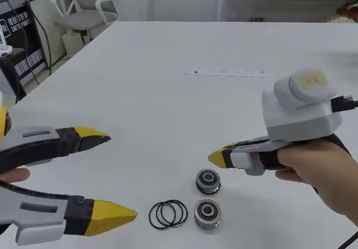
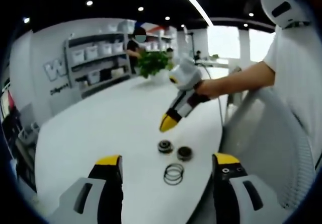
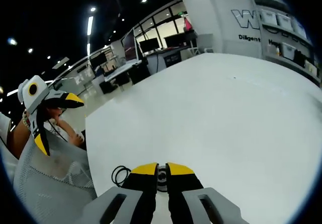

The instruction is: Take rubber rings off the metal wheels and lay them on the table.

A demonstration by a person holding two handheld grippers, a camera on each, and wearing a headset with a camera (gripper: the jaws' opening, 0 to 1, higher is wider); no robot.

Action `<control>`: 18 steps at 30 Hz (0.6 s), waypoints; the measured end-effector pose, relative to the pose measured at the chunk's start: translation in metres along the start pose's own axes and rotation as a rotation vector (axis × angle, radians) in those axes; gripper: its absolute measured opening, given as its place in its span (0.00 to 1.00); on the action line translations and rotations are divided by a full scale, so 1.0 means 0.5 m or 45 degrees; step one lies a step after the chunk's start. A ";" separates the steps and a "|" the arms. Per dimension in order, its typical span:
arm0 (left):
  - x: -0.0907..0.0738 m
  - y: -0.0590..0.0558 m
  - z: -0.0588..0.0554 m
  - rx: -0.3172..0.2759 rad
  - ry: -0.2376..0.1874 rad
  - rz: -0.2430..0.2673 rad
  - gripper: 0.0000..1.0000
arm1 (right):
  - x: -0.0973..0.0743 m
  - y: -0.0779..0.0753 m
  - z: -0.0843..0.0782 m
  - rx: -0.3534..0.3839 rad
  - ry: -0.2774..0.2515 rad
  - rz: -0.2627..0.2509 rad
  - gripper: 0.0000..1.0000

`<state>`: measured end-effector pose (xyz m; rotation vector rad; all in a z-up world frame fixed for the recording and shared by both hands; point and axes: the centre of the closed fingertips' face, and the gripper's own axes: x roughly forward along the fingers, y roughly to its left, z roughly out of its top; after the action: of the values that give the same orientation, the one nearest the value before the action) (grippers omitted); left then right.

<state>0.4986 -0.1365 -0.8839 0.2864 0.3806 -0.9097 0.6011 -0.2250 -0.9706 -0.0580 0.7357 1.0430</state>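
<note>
Two small metal wheels stand side by side near the front of the white table (image 1: 168,92): a far wheel (image 1: 208,181) and a near wheel (image 1: 207,213). A few loose black rubber rings (image 1: 168,214) lie flat to the left of the near wheel. My right gripper (image 1: 215,158) hovers shut just above and beside the far wheel, holding nothing. Its own view shows a wheel (image 3: 162,178) through the slit between the jaws and the rings (image 3: 119,174) to the left. My left gripper (image 1: 118,175) stands wide open left of the rings, facing the rings (image 2: 173,173) and both wheels (image 2: 165,146) (image 2: 184,153).
A flush socket strip (image 1: 229,71) sits in the table's middle, farther back. An office chair (image 1: 84,8) and a dark banner (image 1: 22,36) stand beyond the table's left edge. Shelves (image 2: 95,63) and a plant (image 2: 153,63) lie beyond the far end.
</note>
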 end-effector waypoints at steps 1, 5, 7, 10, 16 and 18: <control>0.003 0.000 0.006 0.011 -0.003 -0.005 0.73 | -0.001 -0.010 -0.005 0.015 0.005 -0.017 0.03; 0.020 0.001 0.029 0.078 -0.001 -0.032 0.72 | -0.001 -0.035 -0.022 0.040 0.024 -0.057 0.03; 0.032 0.005 0.043 0.121 -0.002 -0.042 0.70 | -0.001 -0.042 -0.032 0.055 0.038 -0.064 0.03; 0.053 0.009 0.068 0.173 -0.017 -0.067 0.69 | -0.001 -0.052 -0.047 0.036 0.071 -0.084 0.04; 0.091 0.016 0.106 0.277 -0.039 -0.095 0.65 | 0.005 -0.051 -0.073 -0.027 0.127 -0.058 0.10; 0.105 0.017 0.111 0.296 -0.043 -0.109 0.63 | 0.006 -0.045 -0.077 -0.068 0.143 -0.043 0.11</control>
<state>0.5455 -0.1911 -0.8562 0.4702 0.2574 -1.0434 0.5999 -0.2489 -1.0082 -0.1759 0.8059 1.0332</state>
